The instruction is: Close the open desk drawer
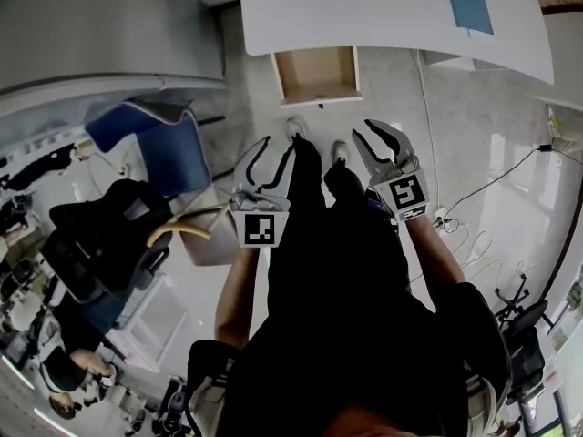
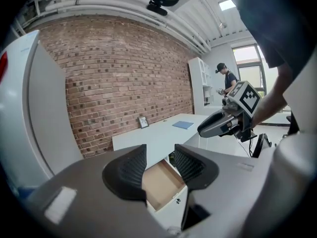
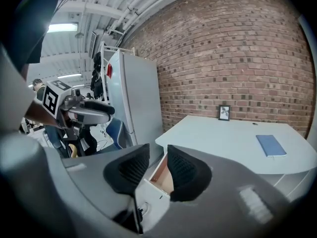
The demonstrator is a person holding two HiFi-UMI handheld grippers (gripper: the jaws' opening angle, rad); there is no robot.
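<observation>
Ahead, open desk drawer [image 1: 317, 76] pulled out from under the white desk [image 1: 364, 12], pale wood interior showing. Left gripper [image 1: 279, 146] held well short of it, jaws wide apart with only air between them, drawer framed in the gap in the left gripper view. Right gripper [image 1: 366, 130] level beside the left, also well short of the drawer, jaws parted somewhat less and gripping nothing; blue book [image 1: 468, 3] lying on the desktop, toward its right end in the head view.
</observation>
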